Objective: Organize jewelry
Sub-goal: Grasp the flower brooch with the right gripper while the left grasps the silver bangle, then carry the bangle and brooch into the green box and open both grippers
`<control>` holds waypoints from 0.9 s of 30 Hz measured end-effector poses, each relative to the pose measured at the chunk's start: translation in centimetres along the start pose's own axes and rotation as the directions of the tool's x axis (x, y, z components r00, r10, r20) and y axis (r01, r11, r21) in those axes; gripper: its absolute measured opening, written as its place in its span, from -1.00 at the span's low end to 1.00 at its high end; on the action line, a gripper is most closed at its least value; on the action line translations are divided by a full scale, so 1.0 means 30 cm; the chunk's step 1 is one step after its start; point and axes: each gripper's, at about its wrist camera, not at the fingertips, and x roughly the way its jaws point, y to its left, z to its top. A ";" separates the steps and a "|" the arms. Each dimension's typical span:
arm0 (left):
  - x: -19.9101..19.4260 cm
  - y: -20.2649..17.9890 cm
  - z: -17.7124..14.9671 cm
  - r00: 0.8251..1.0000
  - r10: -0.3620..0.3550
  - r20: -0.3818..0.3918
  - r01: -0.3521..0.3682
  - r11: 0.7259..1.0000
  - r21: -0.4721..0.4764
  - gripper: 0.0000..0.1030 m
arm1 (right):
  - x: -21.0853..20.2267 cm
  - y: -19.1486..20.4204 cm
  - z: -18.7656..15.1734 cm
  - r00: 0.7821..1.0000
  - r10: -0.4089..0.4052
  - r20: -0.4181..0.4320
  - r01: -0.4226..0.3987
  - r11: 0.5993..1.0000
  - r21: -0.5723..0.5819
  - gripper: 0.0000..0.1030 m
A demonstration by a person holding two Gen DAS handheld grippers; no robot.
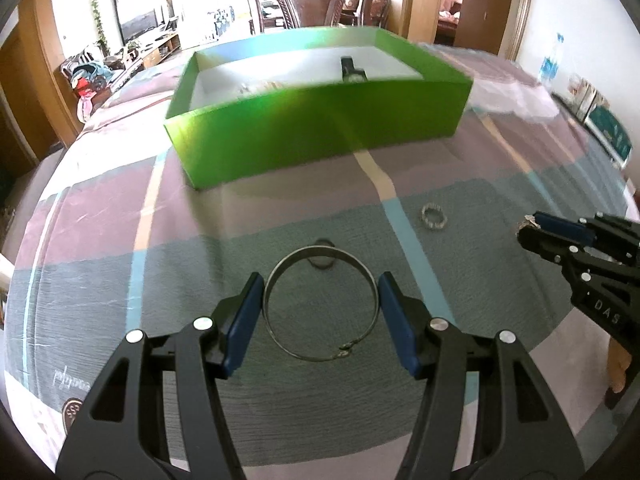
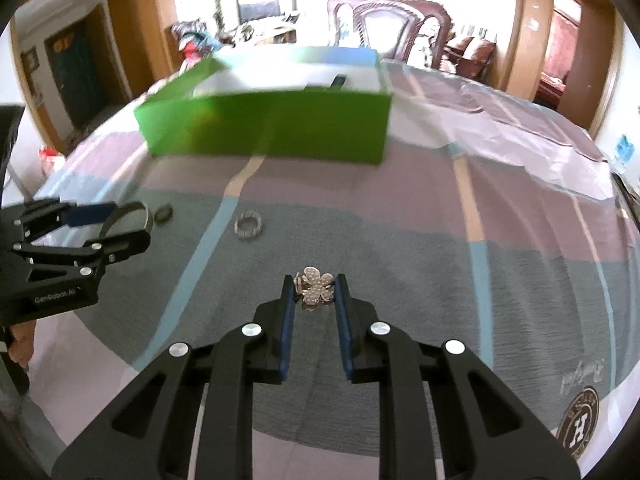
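A green box (image 1: 320,128) with a white inside stands on the cloth ahead; a dark watch (image 1: 351,70) and small pieces lie in it. My left gripper (image 1: 322,292) is shut on a thin metal bangle (image 1: 322,304), pads touching both sides. A small dark ring (image 1: 322,259) lies just beyond it, and a beaded silver ring (image 1: 434,215) to the right. My right gripper (image 2: 315,290) is shut on a silver flower-shaped piece (image 2: 316,286) between its fingertips. The box (image 2: 272,124) also shows in the right wrist view, with the silver ring (image 2: 249,225) on the left.
The table carries a striped purple, grey and blue cloth (image 1: 120,240). A carved wooden chair (image 1: 310,0) stands behind the box. A crumpled clear plastic sheet (image 1: 516,96) lies at the right. The left gripper shows at the left edge of the right wrist view (image 2: 120,224).
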 end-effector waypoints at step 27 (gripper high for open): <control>0.126 0.193 0.498 0.976 0.115 0.186 -0.098 0.990 -0.098 0.40 | 0.273 0.081 0.509 0.998 -0.043 0.052 0.044 0.999 -0.017 -0.34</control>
